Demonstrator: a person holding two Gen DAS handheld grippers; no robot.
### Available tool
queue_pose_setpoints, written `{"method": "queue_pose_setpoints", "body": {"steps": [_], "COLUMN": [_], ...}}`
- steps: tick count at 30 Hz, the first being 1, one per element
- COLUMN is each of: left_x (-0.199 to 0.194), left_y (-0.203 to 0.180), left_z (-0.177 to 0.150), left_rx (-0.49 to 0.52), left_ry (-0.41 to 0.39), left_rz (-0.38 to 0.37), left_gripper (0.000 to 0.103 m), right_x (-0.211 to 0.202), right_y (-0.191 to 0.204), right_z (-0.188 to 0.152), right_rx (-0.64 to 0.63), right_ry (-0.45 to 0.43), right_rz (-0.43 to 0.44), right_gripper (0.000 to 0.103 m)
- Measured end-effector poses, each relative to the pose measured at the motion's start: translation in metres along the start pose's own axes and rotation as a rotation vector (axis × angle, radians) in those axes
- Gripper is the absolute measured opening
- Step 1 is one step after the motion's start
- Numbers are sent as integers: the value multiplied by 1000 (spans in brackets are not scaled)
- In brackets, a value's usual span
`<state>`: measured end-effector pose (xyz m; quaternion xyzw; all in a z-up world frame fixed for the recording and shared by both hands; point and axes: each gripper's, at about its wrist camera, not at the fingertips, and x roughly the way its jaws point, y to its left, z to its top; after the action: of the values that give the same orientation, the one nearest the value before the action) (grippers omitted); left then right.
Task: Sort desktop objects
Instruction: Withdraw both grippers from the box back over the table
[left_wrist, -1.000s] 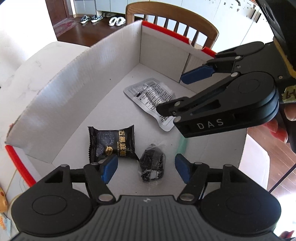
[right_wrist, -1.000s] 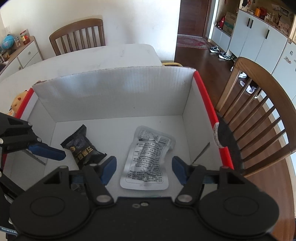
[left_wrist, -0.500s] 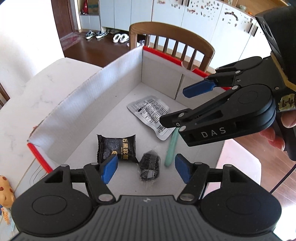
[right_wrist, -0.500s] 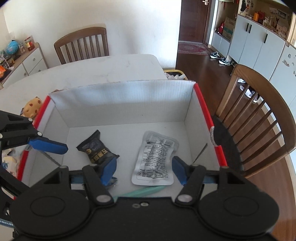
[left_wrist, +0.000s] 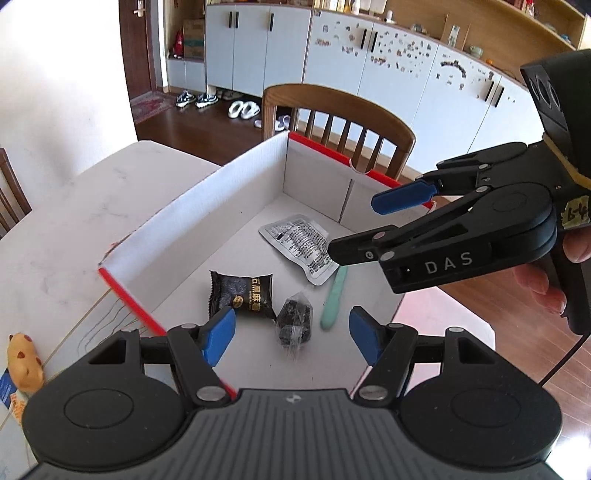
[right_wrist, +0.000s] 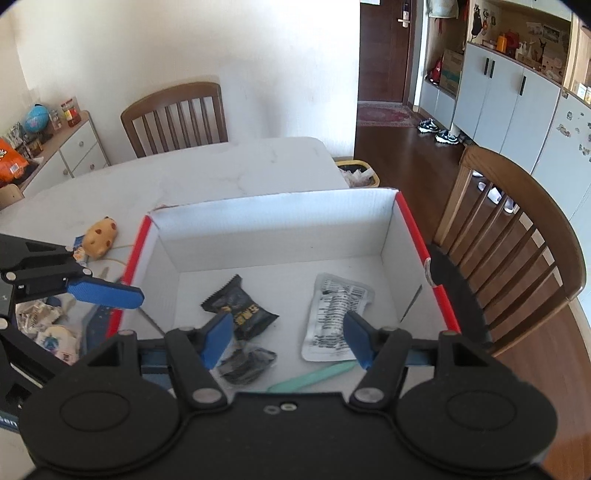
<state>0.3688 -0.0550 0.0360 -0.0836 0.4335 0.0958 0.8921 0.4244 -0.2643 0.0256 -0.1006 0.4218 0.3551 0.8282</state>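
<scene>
Yellow toy (right_wrist: 100, 236) clear in right view, cropped in left

A white cardboard box (left_wrist: 207, 206) with red rims stands open on the table. Four things lie flat on its floor: a silver printed pouch (left_wrist: 299, 243) toward the far wall, a black snack packet (left_wrist: 242, 295) with gold lettering, a small clear bag of dark pieces (left_wrist: 295, 323) just beside it, and a mint-green stick (left_wrist: 334, 297) whose far end touches the pouch.
</scene>
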Motion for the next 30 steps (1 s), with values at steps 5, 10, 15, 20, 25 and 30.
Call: {"method": "queue_pose_setpoints", "body": {"steps": [5, 10, 15, 20, 25, 30], "left_x": [-22, -45, -66, -86, -102, -114], "left_y": [10, 21, 29, 43, 58, 71], "left_z": [-14, -31, -49, -70, -95, -122], "left_rx": [-9, -22, -13, -28, -56, -72], "left_ry": [-25, -54, -73, -89, -99, -110], "left_rz": [-8, -5, 13, 18, 21, 26], "left_gripper": [67, 67, 67, 67, 67, 68], "right_x": [-15, -27, -36, -45, -52, -54], "right_y": [20, 40, 66, 96, 127, 149], "right_z": [-4, -8, -15, -24, -36, -47], "right_rx": [-4, 3, -22, -51, -85, -91], "right_ry": [-22, -40, -57, -75, -88, -92], "right_rz": [3, 10, 7, 16, 40, 66], "right_gripper": [66, 67, 67, 67, 69, 71]}}
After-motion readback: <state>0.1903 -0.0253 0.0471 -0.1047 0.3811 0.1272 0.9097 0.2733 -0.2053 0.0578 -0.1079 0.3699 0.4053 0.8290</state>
